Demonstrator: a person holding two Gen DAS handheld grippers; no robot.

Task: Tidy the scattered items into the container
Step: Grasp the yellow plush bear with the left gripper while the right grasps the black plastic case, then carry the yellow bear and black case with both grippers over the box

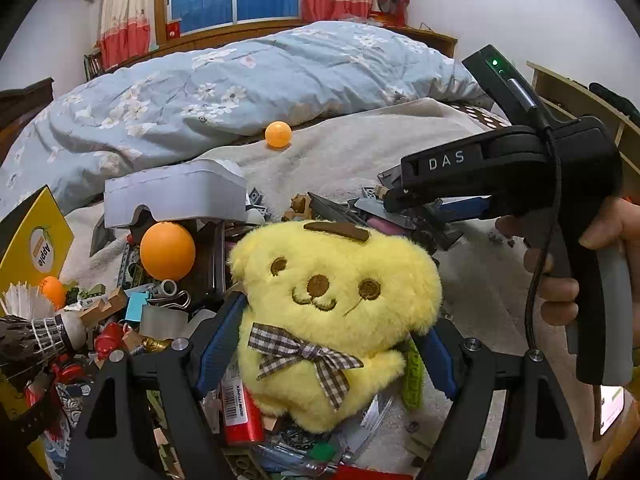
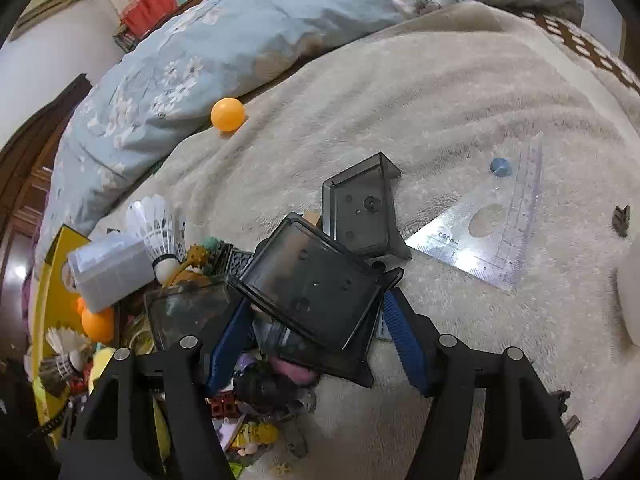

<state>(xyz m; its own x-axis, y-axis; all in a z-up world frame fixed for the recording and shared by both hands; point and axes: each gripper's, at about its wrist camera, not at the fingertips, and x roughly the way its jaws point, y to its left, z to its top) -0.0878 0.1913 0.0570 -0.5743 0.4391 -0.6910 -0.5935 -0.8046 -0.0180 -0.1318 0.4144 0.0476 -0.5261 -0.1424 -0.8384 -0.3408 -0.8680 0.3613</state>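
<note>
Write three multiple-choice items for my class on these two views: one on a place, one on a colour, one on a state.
1. Where does the orange ball that lies apart from the pile rest?
A. On the clear set square
B. On the grey blanket, against the blue quilt
C. Inside the yellow box

2. What colour is the bow on the yellow plush toy?
A. Brown and white check
B. Plain red
C. Plain blue

3. What state is the left tool in?
A. Open and empty
B. Closed on an orange ball
C. Closed on the plush toy

Key: 1 B, the ball sits at the seam where blanket meets quilt. 2 A, the ribbon shows a gingham pattern. 3 C, the blue fingers press into the toy's two sides.
</note>
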